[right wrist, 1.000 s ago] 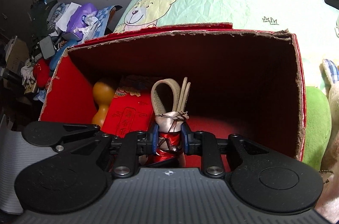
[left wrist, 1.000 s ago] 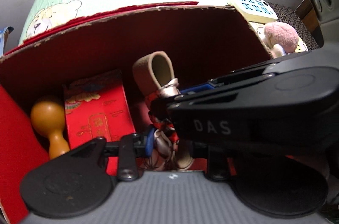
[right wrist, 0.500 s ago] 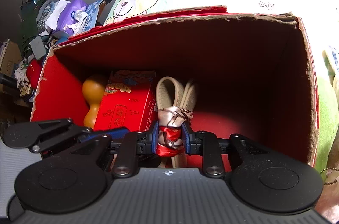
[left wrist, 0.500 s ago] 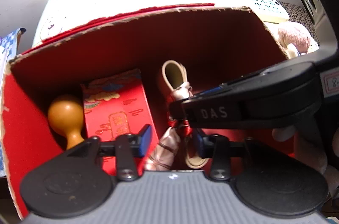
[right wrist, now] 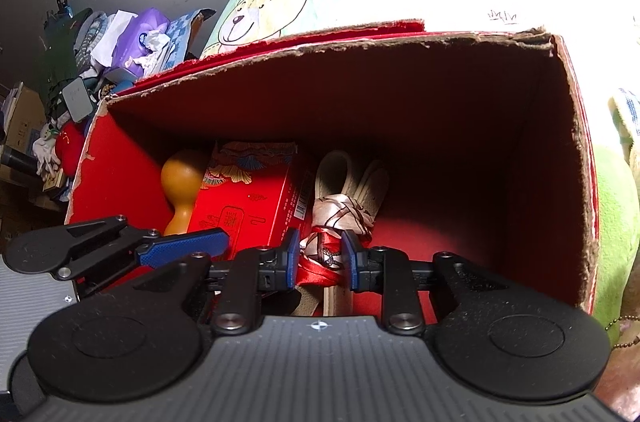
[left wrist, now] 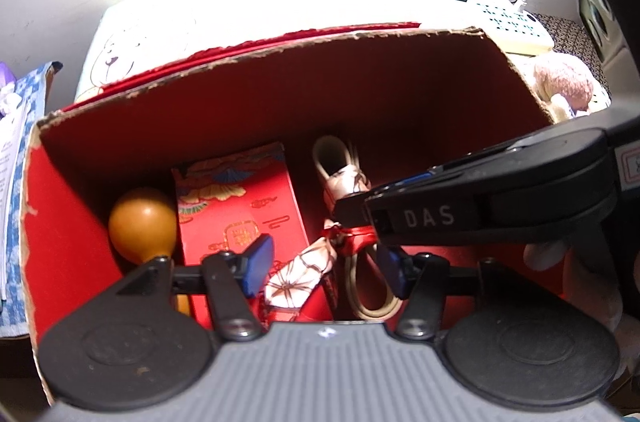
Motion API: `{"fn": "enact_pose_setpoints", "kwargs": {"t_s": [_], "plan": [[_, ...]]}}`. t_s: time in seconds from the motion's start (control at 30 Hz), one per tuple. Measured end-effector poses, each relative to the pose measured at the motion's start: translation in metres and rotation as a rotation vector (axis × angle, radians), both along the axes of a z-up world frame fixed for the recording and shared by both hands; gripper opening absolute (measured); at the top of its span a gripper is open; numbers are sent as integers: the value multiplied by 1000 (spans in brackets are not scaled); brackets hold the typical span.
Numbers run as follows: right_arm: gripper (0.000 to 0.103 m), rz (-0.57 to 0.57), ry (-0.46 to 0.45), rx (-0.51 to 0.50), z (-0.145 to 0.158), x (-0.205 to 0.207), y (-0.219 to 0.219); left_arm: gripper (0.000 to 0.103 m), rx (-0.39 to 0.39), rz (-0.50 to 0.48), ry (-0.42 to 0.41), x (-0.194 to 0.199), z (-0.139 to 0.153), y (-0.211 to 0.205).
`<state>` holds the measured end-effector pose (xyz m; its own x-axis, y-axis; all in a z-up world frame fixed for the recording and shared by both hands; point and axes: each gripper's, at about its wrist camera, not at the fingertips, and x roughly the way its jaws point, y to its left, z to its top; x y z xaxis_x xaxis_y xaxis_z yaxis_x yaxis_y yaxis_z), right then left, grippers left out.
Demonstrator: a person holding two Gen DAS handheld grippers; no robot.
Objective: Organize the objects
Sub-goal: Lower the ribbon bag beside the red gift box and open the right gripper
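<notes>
Gourd [left wrist: 142, 222]: lower half hidden behind hand-held gripper.
Bundle's [right wrist: 340, 218] base: hidden likewise.
Box [right wrist: 576, 182]: near wall cut off.

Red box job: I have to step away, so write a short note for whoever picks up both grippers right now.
Left gripper: its jaws have just been opening; now open, pads clear of the scarf-tied strap bundle lying between them.
Right gripper: shut on the bundle at its red ribbon, low inside the red box.
Already in the box: orange gourd by the left wall, red gift pack next to it, bundle beside the pack.
Left to do: release the right grip, lift both grippers out. The box's right half has no things in it.
</notes>
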<state>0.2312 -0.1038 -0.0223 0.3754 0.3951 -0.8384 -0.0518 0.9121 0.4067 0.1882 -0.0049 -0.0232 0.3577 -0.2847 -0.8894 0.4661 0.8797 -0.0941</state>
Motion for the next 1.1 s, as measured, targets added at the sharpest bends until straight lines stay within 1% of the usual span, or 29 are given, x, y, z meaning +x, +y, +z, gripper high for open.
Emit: {"fn": "enact_pose_setpoints", "kwargs": {"t_s": [0.23, 0.37, 0.5, 0.83, 1.1], "plan": [[26, -8, -16, -13, 1, -2, 1, 59, 22, 7, -16, -2, 0, 2], [26, -8, -32, -1, 2, -3, 0, 60, 36, 8, -25, -2, 1, 3], [27, -7, -43, 11, 3, -4, -1, 63, 48, 10, -34, -3, 1, 4], [27, -15, -67, 38, 4, -6, -2, 66, 70, 9, -46, -3, 2, 5], [27, -17, -70, 40, 5, -7, -3, 68, 76, 12, -48, -3, 3, 2]]}}
